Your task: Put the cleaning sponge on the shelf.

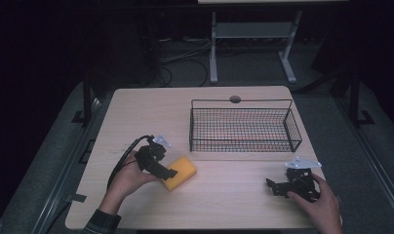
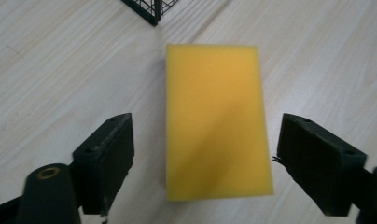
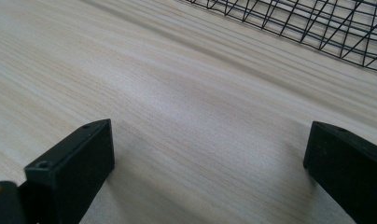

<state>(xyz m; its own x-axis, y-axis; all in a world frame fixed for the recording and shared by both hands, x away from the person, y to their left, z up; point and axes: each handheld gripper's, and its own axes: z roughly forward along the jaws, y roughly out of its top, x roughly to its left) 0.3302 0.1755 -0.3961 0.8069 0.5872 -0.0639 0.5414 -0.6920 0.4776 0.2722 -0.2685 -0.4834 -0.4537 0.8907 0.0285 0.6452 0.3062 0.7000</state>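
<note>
Yellow sponge (image 2: 218, 119) lies flat on the wooden table (image 1: 224, 195), lower left of centre in the high view (image 1: 180, 172), w/ its long axis running up the frame in the left gripper view. It sits apart from the black wire basket (image 1: 244, 127), which stands in the upper right-centre of the high view; a basket corner pokes in at the top of the left gripper view, near the sponge's far end but not touching.

Left gripper (image 2: 203, 163) is over the sponge's near end, jaws spread wide, one each side of it, w/ visible gaps on both sides, so no pinch yet. In the high view the left gripper (image 1: 169, 171) sits at the sponge's left edge, held by the person's left hand (image 1: 129, 178).

Right gripper (image 3: 210, 172) is also spread, nothing between the jaws but bare table; basket mesh across the top right of its view. In the high view it rests low at the lower right (image 1: 275, 187), well apart from the sponge, right hand (image 1: 322, 200) on it.

Progress, as I judge it: early. Approach & alignment look done; grasp, lift, carry to basket & release are all left. Basket looks empty, tho the mesh makes it hard to be sure.
</note>
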